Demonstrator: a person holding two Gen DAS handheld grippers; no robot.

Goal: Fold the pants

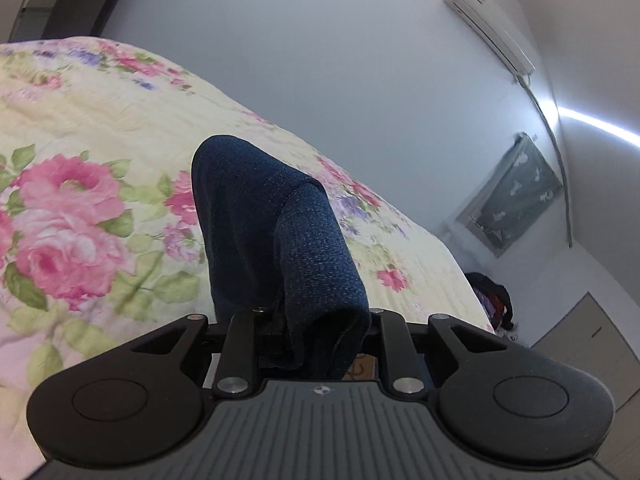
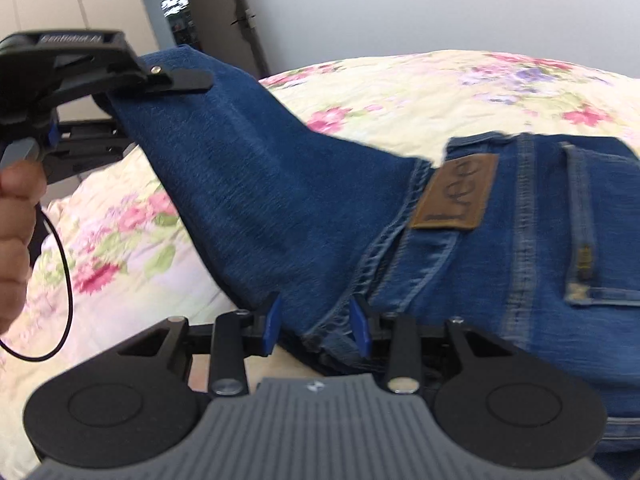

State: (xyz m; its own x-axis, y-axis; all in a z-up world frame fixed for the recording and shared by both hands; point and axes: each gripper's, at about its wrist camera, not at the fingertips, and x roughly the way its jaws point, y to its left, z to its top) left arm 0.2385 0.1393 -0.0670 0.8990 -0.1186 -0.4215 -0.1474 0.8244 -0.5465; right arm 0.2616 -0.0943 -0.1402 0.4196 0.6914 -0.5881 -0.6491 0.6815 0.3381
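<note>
- Looking along my left gripper [image 1: 320,316] in the left wrist view: the bed [image 1: 100,160] with its floral cover fills the left and centre; its far edge runs diagonally down to the right, with bare wall [image 1: 320,60] beyond.
- Right of that edge: an air conditioner [image 1: 492,24] high on the wall, a framed picture [image 1: 516,196] lower down, a dark heap of clothing [image 1: 494,300] on the floor by the bed corner.
- The pants [image 1: 280,232], dark blue denim, rise in a bunched fold from between my left fingers and stand above the cover.
- My left jaws are closed down on that denim; the fingertips themselves are buried in cloth.
- Right wrist view: the bed cover [image 2: 400,88] shows behind and to the left of the pants [image 2: 300,208]; a doorway [image 2: 180,12] and wall sit beyond the bed's far edge.
- The waist end, with brown leather patch [image 2: 456,196] and back pocket [image 2: 600,220], lies on the right; a leg section slopes up leftward to the left gripper [image 2: 176,76], which pinches it clear of the bed.
- A hand [image 2: 16,240] holds that gripper's handle at the left edge; a thin black cable [image 2: 64,300] loops below.
- My right gripper [image 2: 316,320] has a narrow gap, blue pads [image 2: 271,322] either side of the stitched hem; grip looks closed on the denim.
</note>
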